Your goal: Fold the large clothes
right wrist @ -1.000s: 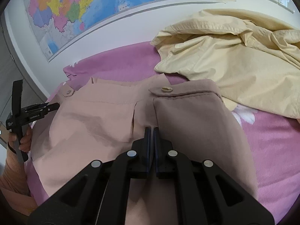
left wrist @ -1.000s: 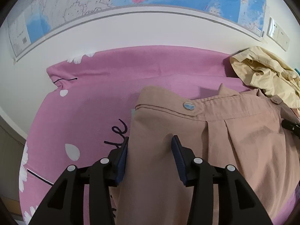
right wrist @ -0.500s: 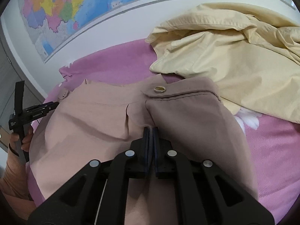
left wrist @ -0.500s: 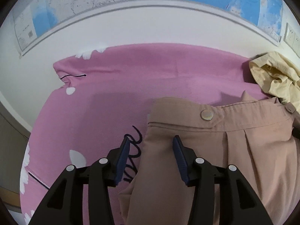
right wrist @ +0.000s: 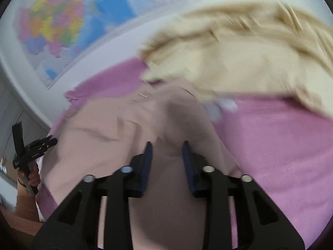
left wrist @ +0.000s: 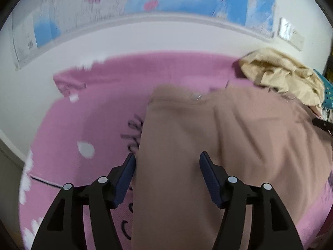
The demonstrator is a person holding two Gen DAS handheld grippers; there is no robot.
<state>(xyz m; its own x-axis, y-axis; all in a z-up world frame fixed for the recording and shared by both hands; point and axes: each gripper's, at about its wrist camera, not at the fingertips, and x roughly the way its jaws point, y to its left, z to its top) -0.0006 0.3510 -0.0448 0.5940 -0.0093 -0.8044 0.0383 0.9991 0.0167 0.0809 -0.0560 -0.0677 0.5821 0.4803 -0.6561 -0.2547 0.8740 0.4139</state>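
Observation:
Dusty-pink trousers (left wrist: 239, 141) lie on the pink bedsheet (left wrist: 100, 112), waistband toward the wall, with a metal button (left wrist: 195, 96) on it. My left gripper (left wrist: 167, 160) is open above the trousers' left edge, with its jaws on either side of the cloth. My right gripper (right wrist: 167, 148) is open above the trousers (right wrist: 108, 145), holding nothing. The left gripper also shows at the left of the right wrist view (right wrist: 33, 150), held by a hand. Both views are motion-blurred.
A crumpled pale-yellow garment (right wrist: 239, 62) lies at the back right of the bed, next to the trousers' waistband; it also shows in the left wrist view (left wrist: 283, 79). A wall map (left wrist: 145, 2) hangs behind. The bed's left edge drops off at the left.
My right gripper was shut on the trousers' cloth and is now open, having let go. My left gripper stays open and has shifted over the trousers' left edge. Both cameras are moving.

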